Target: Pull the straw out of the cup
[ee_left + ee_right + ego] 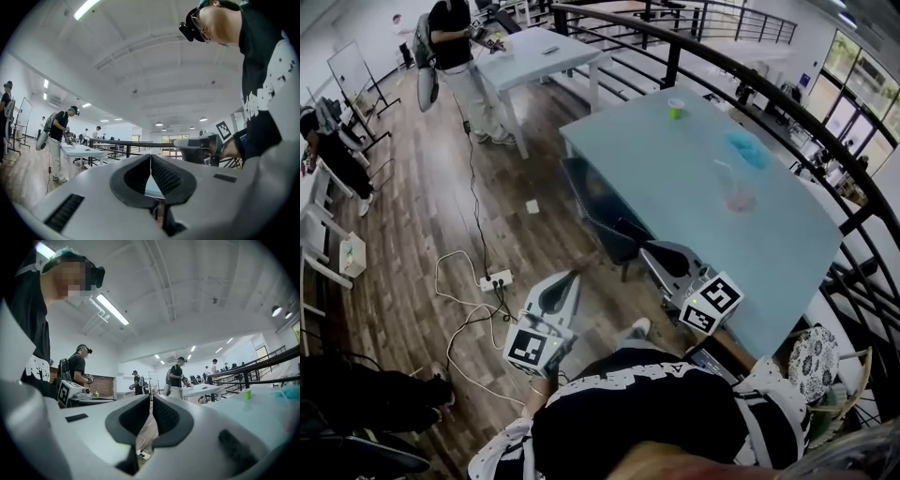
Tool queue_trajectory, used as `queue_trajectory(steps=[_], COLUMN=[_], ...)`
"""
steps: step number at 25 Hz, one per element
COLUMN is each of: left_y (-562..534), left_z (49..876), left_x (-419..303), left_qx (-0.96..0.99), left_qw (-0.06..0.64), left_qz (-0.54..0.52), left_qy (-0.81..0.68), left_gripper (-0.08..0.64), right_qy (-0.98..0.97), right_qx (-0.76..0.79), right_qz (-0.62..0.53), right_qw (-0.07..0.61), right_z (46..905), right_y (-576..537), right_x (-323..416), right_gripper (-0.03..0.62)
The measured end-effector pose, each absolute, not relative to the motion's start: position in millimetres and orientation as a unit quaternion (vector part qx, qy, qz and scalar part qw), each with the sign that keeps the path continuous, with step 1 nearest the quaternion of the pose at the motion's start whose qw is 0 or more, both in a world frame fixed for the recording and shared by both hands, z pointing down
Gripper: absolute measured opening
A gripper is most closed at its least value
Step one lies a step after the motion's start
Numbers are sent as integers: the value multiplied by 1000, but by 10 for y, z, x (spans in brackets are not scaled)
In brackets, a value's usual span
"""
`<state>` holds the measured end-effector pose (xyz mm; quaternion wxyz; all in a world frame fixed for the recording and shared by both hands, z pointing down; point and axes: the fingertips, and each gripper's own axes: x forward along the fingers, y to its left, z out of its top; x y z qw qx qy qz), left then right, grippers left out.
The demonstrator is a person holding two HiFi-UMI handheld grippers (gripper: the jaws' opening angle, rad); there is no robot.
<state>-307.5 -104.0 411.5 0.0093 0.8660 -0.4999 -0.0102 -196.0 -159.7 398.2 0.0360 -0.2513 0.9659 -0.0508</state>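
- In the head view the cup point(738, 194) on your table point(675, 178) is only a faint pinkish smudge, and the straw point(724, 174) is too thin to follow properly.
- The blue thing point(748, 150) beyond it is too blurry to name.
- Your hands are tucked out of sight behind the left gripper point(574, 277) and right gripper point(647, 247) there.

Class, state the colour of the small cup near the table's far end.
The small cup is bright green, clearest in the head view.
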Motion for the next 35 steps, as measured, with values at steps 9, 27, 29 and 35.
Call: queue_trajectory(steps=[9, 27, 29, 35], left_y=[-1426, -2023, -2095, -2334], left_z=[4171, 4311, 4313, 4295], left_x=[-2909, -2720, -2672, -2439], left_qx=[877, 894, 899, 913], left_qw=[20, 35, 35, 33], left_qz=[-3, 18, 19, 18], left_qy=[-480, -446, -437, -406], left_gripper=[14, 14, 14, 14], right_qy=[960, 946, 943, 932], right_qx=[-274, -318, -324, -357], right_qz=[-54, -67, -68, -65], right_qw=[20, 15, 14, 15], right_z=[4074, 4229, 4250, 4264], right_y=[-1955, -2438, -2483, -2680], right_x=[-1805, -1556, -1513, -1245], right_gripper=[34, 34, 34, 34])
